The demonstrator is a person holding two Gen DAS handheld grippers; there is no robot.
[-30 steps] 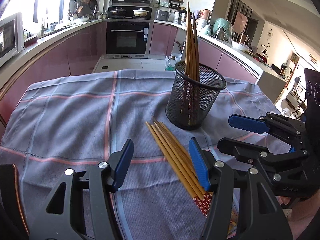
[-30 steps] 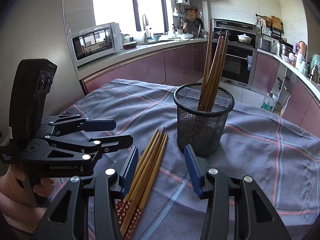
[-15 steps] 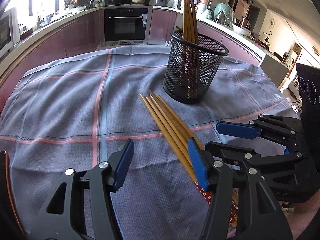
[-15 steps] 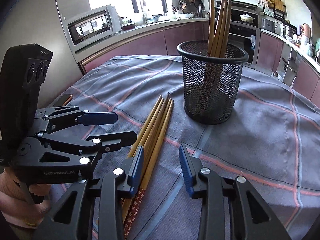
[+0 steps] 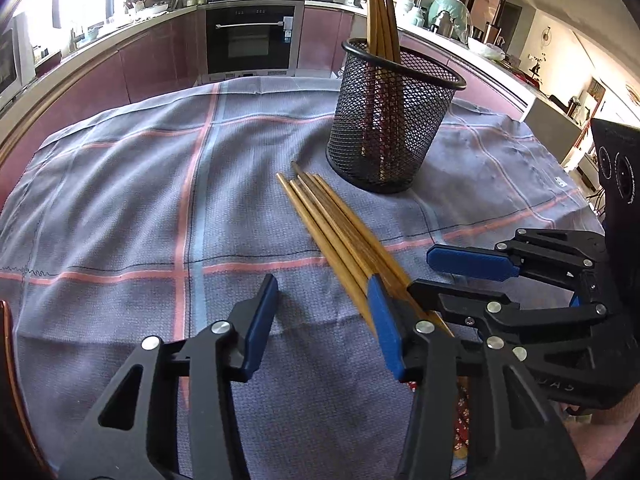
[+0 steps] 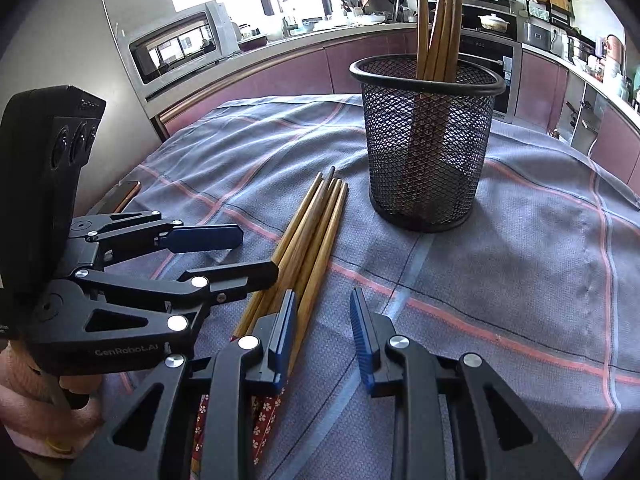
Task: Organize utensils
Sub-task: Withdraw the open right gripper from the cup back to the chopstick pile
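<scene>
Closing in over the last second, both grippers, left (image 5: 322,322) and right (image 6: 322,334), now flank the loose chopsticks (image 5: 340,232) (fingers gaping, empty), readying a pickup for the mesh holder (image 5: 394,120).

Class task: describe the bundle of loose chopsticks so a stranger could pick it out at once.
Find the grey plaid tablecloth, then the black wire-mesh cup standing on it. Just in front lie the loose brown wooden chopsticks, flat and side by side, unlike the upright chopsticks in the cup.

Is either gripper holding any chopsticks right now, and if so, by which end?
Nothing is held. Both the left gripper and the right gripper have open jaws with nothing between them; the loose chopsticks lie on the cloth.
</scene>
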